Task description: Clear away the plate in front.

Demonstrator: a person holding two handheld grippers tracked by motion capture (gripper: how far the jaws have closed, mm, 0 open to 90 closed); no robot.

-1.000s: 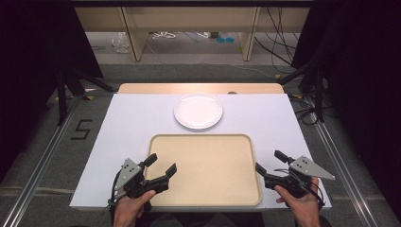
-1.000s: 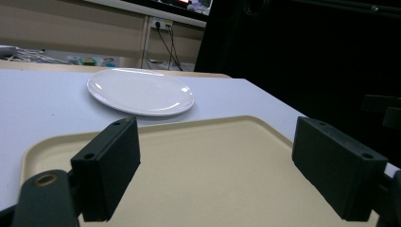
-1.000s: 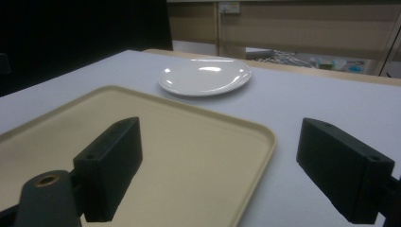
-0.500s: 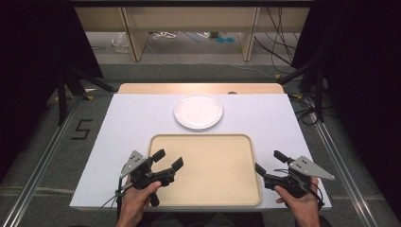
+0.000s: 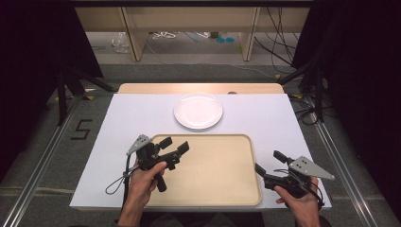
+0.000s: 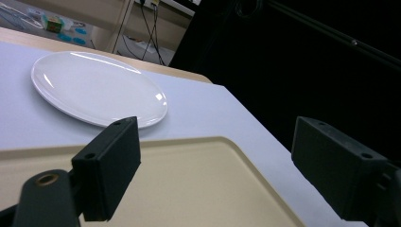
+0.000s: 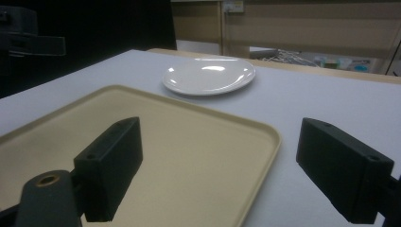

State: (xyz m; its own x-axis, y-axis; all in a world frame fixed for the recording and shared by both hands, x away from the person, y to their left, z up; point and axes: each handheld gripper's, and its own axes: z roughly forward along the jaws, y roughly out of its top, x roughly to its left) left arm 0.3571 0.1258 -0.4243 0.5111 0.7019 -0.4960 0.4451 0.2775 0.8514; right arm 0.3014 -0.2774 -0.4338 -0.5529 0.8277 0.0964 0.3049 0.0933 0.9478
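With both jaws spread and empty, left hand-held gripper [image 5: 172, 147] hung over the tray [image 5: 222, 189]; approaching the plate [image 5: 198, 110] low could clip the tray's rim.

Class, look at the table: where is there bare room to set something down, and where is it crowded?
The beige tray is bare apart from the left gripper over its near-left part. The white sheet is bare on both sides of the white plate. It is tighter in the narrow strip between plate and tray, and by the right gripper at the tray's near-right corner.
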